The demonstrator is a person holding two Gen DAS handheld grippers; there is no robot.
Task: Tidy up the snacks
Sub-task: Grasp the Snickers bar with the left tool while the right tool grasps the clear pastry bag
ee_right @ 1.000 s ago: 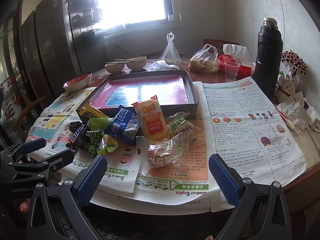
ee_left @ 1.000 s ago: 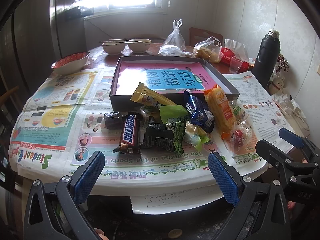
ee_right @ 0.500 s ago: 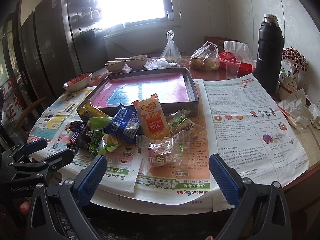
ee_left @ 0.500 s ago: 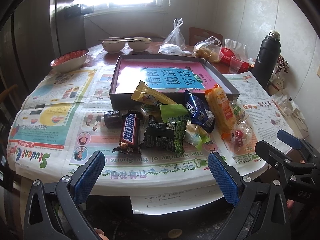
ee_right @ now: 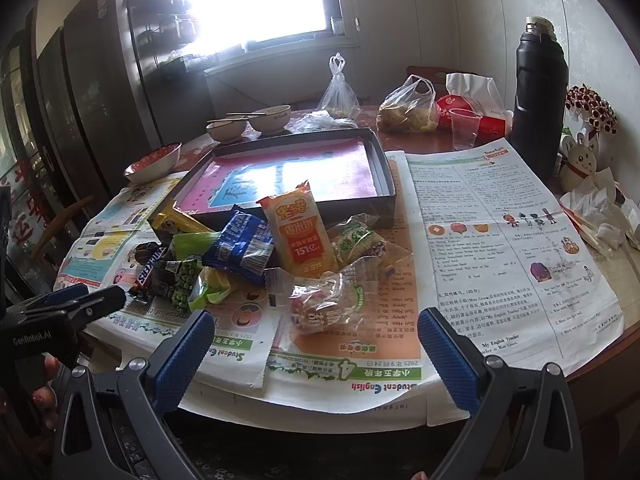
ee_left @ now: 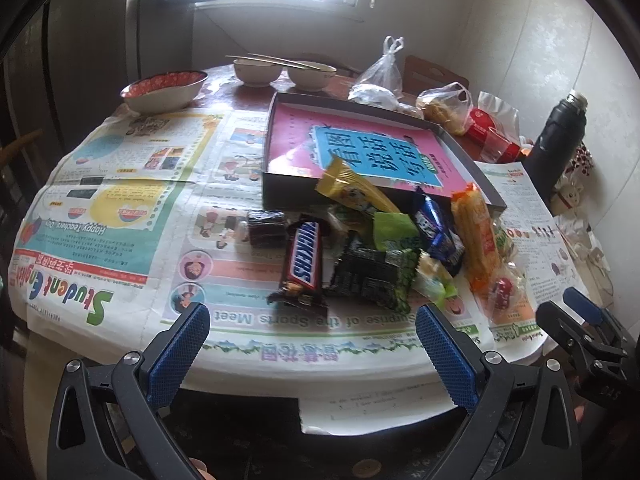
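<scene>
The left gripper point(ee_left: 312, 344) hangs off the near edge of the table point(ee_left: 248, 92), its blue fingers spread wide with nothing between them. Past it, newspaper point(ee_left: 120, 208) covers the left part of the table, and that part is flat and bare of snacks. A red bowl point(ee_left: 164, 90) sits at the far left edge. Next comes the snack pile point(ee_left: 376, 248), all heaped together near the middle, just in front of the box point(ee_left: 276, 188). A Snickers bar point(ee_left: 305, 262) lies at the left side of the pile, with a dark pea packet point(ee_left: 374, 276) right beside it. A yellow packet point(ee_left: 352, 190) leans on the near wall of the box. An orange cracker packet point(ee_right: 300, 232) lies on top of the heap, and a clear bag of sweets point(ee_right: 328, 304) lies at the near right of the pile. The box shows only its pink paper bottom, so it looks like no snack is put away yet and the whole job is left to do. The right gripper point(ee_right: 316, 356) also hangs off the near edge, wide open and holding nothing. To the right, more newspaper point(ee_right: 500, 240) lies flat and gives good room to move. A tall black bottle point(ee_right: 540, 100) and a plastic cup point(ee_right: 464, 128) stand at the far right edge, well away from the pile.
</scene>
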